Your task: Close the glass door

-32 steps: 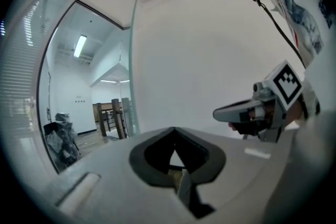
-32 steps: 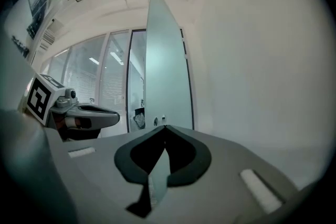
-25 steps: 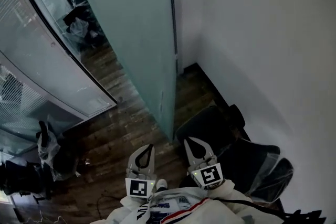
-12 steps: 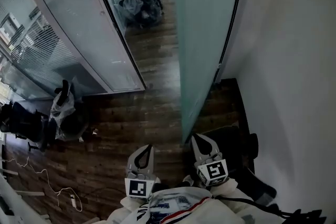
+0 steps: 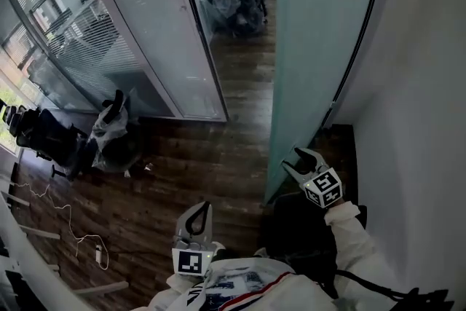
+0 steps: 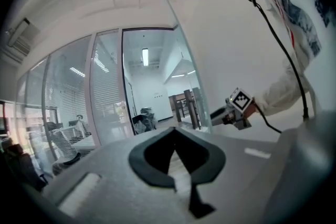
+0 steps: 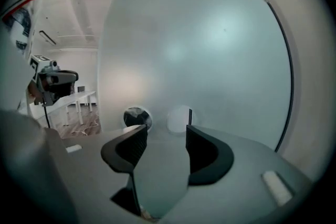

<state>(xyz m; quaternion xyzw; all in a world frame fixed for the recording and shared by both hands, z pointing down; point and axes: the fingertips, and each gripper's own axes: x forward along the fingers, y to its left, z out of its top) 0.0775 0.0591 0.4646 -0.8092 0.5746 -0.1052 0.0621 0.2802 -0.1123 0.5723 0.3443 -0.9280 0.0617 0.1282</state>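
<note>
Head view, starting over at nine o'clock: a black office chair [image 5: 44, 135] and a crumpled clear plastic bag [image 5: 109, 127] sat against the curved glass partition wall with white blinds [image 5: 109, 33], which filled ten o'clock. A thin pale cable [image 5: 65, 226] trailed across the dark wood plank floor [image 5: 211, 164]. The floor looked flat, with nothing I could see in the door's swing path.

The left gripper [image 5: 195, 223] hung at six o'clock. In the left gripper view that gripper [image 6: 176, 152] had its tips pressed together on nothing and was just pointing out at the room.

The tall frosted glass door [image 5: 313, 47] ran from twelve down to about four o'clock. It was swung open with its back near the plain white wall [image 5: 429, 120] at three o'clock. The right gripper [image 5: 302, 162] sat at four o'clock, just beside the door's free edge. In the right gripper view that gripper [image 7: 165, 136] had its jaws opening with nothing between them. The frosted pane filled the picture, and two round fittings [image 7: 137, 117] sat just past the tips at twelve o'clock. I couldn't tell if those were a knob or a lock.

My guess is that the slab is heavy, totally stiff, slick on the faces and chippy at the edges. I'd pinch the free edge or hook those fittings, then pull slowly and steadily and not yank.
</note>
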